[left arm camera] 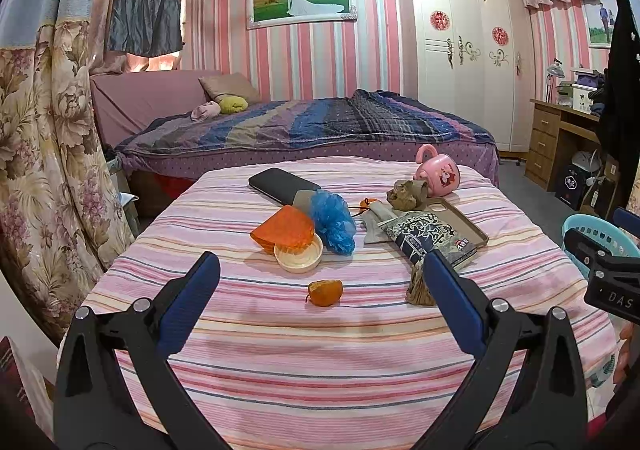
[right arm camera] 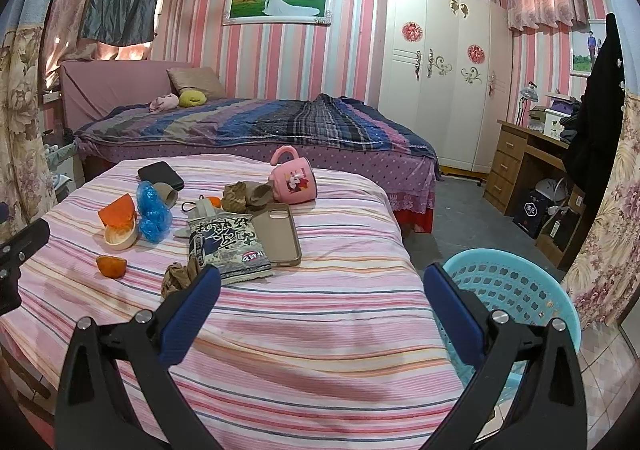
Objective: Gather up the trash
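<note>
While both grippers hang wide open and grip nothing, the pink striped cloth-covered table [left arm camera: 320,350] fills the lower half of each view. Behind it, across the middle of the frame, lies the bed with a purple and blue striped cover [left arm camera: 304,122], and the white wardrobe [left arm camera: 460,50] stands at upper right. At the right edge of the left wrist view the light blue perforated plastic basket [right arm camera: 516,286] shows only as a sliver; in the right wrist view it sits at lower right, just beside the table's edge and partly behind the right gripper's [right arm camera: 322,286] right finger.

On the cloth, near the centre, the dark printed snack packet [left arm camera: 428,240] lies partly over the tan phone case [left arm camera: 464,222]. A pink cartoon mug [left arm camera: 438,170] lies on its side beyond them, with a crumpled brown paper wad [left arm camera: 404,196] touching it. Left of the packet sit the crinkled blue plastic bag [left arm camera: 334,222], the orange wedge-shaped piece [left arm camera: 284,230] and the cream round lid [left arm camera: 299,258], all touching. A black phone [left arm camera: 282,184] lies behind these.

Between the left gripper's [left arm camera: 320,274] fingers the small orange peel scrap [left arm camera: 325,293] lies alone on the cloth. A small crumpled brown wrapper [left arm camera: 418,288] sits just beside the right finger, partly hidden by it.
</note>
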`<state>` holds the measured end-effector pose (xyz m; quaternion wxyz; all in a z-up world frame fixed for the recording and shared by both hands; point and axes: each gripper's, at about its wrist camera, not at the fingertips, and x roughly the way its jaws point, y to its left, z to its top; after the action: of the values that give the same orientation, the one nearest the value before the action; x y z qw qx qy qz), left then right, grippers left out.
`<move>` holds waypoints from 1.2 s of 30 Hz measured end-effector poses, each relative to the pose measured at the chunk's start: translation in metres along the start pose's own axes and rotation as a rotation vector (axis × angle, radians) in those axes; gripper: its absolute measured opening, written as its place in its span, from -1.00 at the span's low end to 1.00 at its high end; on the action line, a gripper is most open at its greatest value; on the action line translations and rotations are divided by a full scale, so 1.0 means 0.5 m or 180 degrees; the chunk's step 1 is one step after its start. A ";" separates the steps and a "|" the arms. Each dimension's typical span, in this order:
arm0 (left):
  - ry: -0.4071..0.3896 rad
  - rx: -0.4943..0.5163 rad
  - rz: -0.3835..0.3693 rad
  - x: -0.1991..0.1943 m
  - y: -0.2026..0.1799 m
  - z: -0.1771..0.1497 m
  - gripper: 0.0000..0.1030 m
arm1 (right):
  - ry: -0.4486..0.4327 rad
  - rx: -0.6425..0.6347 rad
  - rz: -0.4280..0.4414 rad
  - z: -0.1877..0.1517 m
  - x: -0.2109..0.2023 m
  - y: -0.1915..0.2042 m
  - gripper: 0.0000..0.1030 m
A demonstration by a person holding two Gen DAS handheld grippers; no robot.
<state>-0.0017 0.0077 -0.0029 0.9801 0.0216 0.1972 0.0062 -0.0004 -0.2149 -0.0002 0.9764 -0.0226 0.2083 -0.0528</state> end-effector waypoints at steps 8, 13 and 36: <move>-0.0002 0.0011 -0.0003 0.000 0.001 -0.002 0.90 | -0.0005 -0.0006 -0.0002 0.000 0.000 -0.001 0.92; 0.0005 0.0002 -0.0014 -0.001 0.003 -0.002 0.90 | 0.0009 0.0005 0.0009 -0.001 0.002 -0.001 0.92; 0.0059 -0.0104 0.0113 0.093 0.052 0.080 0.90 | -0.0142 0.0048 0.0148 0.090 0.070 -0.005 0.92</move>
<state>0.0567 0.0332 0.0174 0.9782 0.0090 0.2056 0.0271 0.0495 -0.2201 0.0266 0.9819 -0.0116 0.1865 -0.0312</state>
